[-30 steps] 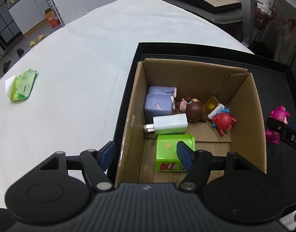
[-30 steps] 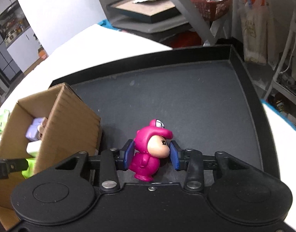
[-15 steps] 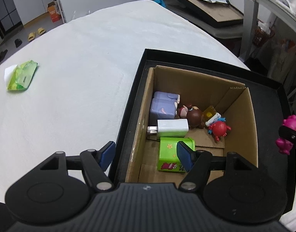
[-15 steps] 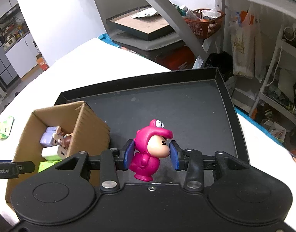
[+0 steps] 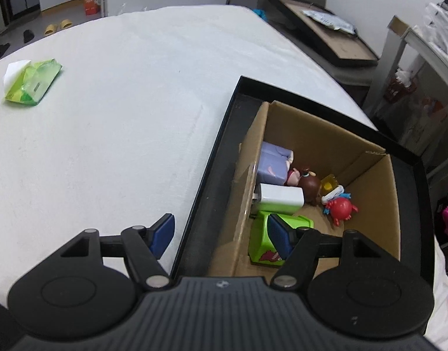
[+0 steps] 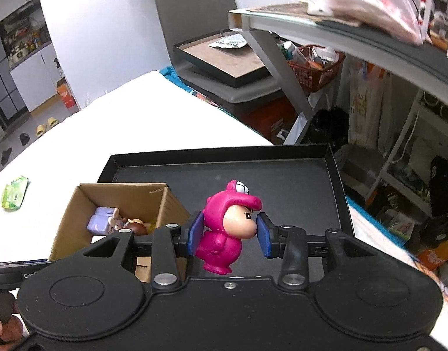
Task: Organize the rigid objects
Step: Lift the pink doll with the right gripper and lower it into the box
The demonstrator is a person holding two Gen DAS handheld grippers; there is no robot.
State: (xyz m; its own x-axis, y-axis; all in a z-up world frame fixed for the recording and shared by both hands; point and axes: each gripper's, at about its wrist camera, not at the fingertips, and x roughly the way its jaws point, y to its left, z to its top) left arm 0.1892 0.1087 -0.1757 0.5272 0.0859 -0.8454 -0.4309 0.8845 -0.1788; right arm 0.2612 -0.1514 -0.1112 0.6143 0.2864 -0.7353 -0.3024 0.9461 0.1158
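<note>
Inside the cardboard box (image 5: 317,134) lie small toys (image 5: 339,207), while the right gripper (image 6: 229,229) pinches a pink figurine (image 6: 224,234).

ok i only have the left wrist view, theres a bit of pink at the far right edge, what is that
Observer: It is a pink figurine, gripped by the right gripper between its blue pads.
Operator: is it still sitting on the tray
Observer: No, it hangs in the air above the black tray, feet clear of the floor of it.
Operator: anything else left on the tray
Observer: In the right wrist view the tray holds only the cardboard box; the rest of its floor that shows is bare.
Operator: which side of the box is the figurine
Observer: To the right of the box in that view, past its near corner.
</note>
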